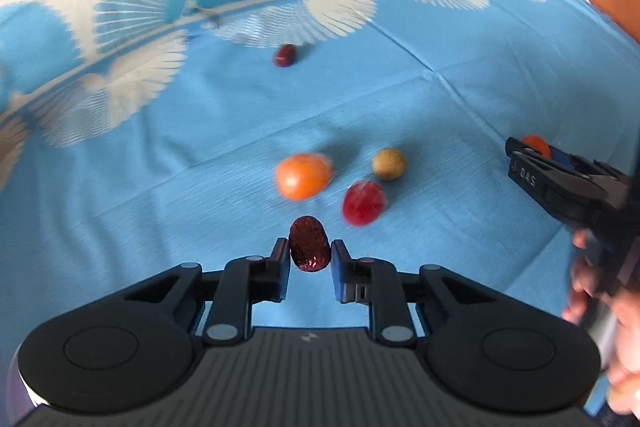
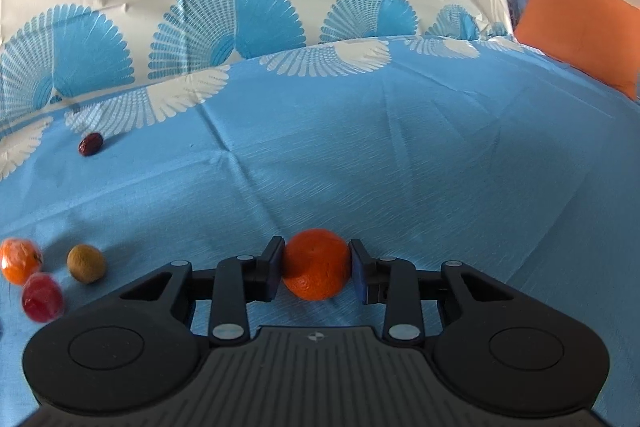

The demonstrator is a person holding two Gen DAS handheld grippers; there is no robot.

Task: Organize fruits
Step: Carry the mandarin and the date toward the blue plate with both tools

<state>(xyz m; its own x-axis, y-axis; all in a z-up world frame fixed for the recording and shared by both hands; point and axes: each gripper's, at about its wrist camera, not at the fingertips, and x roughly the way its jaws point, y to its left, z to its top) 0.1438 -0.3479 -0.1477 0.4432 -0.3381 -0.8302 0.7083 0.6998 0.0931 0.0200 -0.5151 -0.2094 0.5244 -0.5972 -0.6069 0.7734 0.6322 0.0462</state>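
In the left wrist view my left gripper (image 1: 310, 254) is shut on a dark red date (image 1: 309, 243), gripped between its pads. Just beyond it on the blue cloth lie an orange (image 1: 303, 175), a red fruit (image 1: 363, 202) and a small tan round fruit (image 1: 388, 164). A second dark red date (image 1: 284, 55) lies farther back. My right gripper (image 2: 316, 264) is shut on an orange tangerine (image 2: 317, 264) low over the cloth. In the left wrist view the right gripper (image 1: 530, 155) shows at the right edge with that tangerine (image 1: 536, 145).
A blue tablecloth (image 2: 400, 167) with white fan patterns covers the surface. An orange cushion (image 2: 580, 43) sits at the far right. In the right wrist view the orange (image 2: 19, 261), the red fruit (image 2: 42, 297), the tan fruit (image 2: 86, 263) and the far date (image 2: 90, 144) lie on the left. A person's hand (image 1: 600, 291) holds the right gripper.
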